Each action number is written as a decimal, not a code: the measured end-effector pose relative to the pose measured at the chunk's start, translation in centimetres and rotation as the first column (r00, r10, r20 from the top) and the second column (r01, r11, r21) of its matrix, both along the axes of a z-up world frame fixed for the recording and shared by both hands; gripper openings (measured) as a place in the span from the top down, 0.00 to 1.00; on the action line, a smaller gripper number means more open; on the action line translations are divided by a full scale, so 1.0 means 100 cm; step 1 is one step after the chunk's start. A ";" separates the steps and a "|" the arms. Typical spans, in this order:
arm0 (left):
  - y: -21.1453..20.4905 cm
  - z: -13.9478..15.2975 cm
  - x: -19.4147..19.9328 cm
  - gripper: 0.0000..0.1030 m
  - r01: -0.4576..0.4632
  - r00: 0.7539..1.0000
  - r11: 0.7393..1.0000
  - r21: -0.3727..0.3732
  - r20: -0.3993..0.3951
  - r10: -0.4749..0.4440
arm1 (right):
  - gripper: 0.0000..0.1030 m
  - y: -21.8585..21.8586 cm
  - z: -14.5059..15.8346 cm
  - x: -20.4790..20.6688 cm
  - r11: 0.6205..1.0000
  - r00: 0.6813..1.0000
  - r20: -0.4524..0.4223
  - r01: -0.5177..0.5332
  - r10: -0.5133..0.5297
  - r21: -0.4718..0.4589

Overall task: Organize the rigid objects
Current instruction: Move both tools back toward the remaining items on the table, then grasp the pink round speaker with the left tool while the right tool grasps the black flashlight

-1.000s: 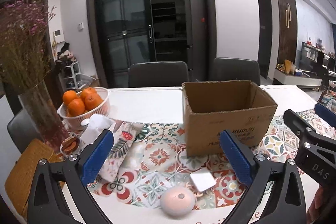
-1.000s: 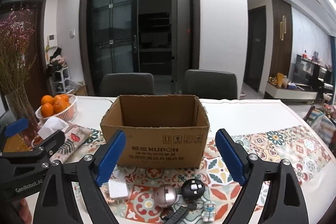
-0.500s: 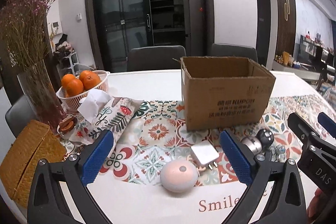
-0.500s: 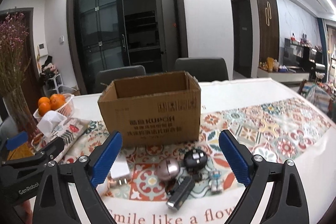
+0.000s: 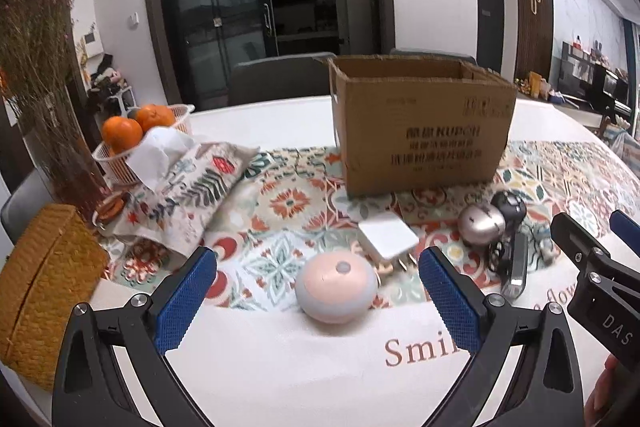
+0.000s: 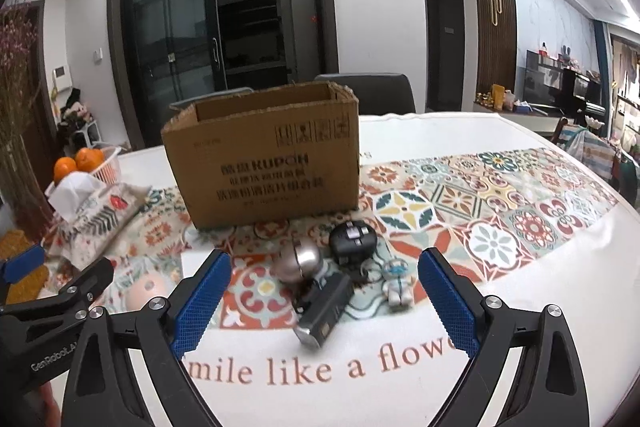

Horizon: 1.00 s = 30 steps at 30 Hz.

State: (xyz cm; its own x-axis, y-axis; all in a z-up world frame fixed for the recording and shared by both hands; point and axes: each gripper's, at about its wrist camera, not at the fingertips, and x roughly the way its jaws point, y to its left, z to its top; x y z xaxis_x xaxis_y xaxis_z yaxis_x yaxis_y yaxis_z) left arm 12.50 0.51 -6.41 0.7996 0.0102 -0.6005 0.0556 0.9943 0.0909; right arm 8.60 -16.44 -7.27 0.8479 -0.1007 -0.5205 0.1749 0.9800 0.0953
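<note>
As both tools have dropped lower and nearer the surface [image 5: 280,367] over the last second, the small things that sat low in the frames now lie between the blue pads, which we take to mean the reach toward a first pick is under way and nothing is yet in the box. We count one cardboard box [image 5: 420,131], open-topped, in the upper centre of both views, with no item visible inside, though its floor is hidden. Left of it lie one patterned tissue pouch [image 5: 188,195] and one white basket [image 5: 116,163] showing at least three oranges. In front of the box, from larger to smaller, we count one pink rounded gadget [image 5: 336,287], one white charger [image 5: 386,237], one silver ball-shaped thing [image 6: 298,261], one black round device [image 6: 352,241], one dark bar-shaped thing [image 6: 324,311] and one small figurine [image 6: 396,285]. Our left tool [image 5: 316,291] stands wide open and empty, framing the pink gadget at lower centre. Our right tool [image 6: 322,295] is likewise spread and holds nothing, with the bar and ball between its pads.
</note>
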 end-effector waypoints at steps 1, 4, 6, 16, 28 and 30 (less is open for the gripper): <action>0.000 -0.003 0.001 0.00 0.001 1.000 1.000 -0.001 -0.008 -0.001 | 0.07 0.000 -0.003 0.000 1.000 1.000 -0.007 0.002 -0.002 0.005; 0.001 -0.014 0.007 0.00 -0.002 0.999 1.000 0.002 -0.045 0.002 | 0.07 0.000 -0.014 0.004 1.000 0.999 -0.044 -0.002 0.003 0.017; 0.002 -0.022 0.013 0.00 -0.003 0.998 1.000 -0.001 -0.067 0.003 | 0.07 0.000 -0.022 0.010 1.000 0.997 -0.076 -0.002 0.004 0.025; -0.001 -0.054 0.034 0.00 0.023 0.987 1.000 -0.010 -0.161 -0.024 | 0.07 0.000 -0.049 0.029 0.999 0.988 -0.152 0.003 0.003 0.042; -0.001 -0.080 0.058 0.00 0.027 0.974 0.999 -0.023 -0.225 -0.031 | 0.10 0.000 -0.071 0.056 0.999 0.973 -0.231 0.010 0.000 0.043; -0.001 -0.082 0.061 0.00 0.031 0.972 0.999 -0.035 -0.231 -0.038 | 0.12 0.000 -0.074 0.060 0.999 0.969 -0.246 0.011 0.000 0.044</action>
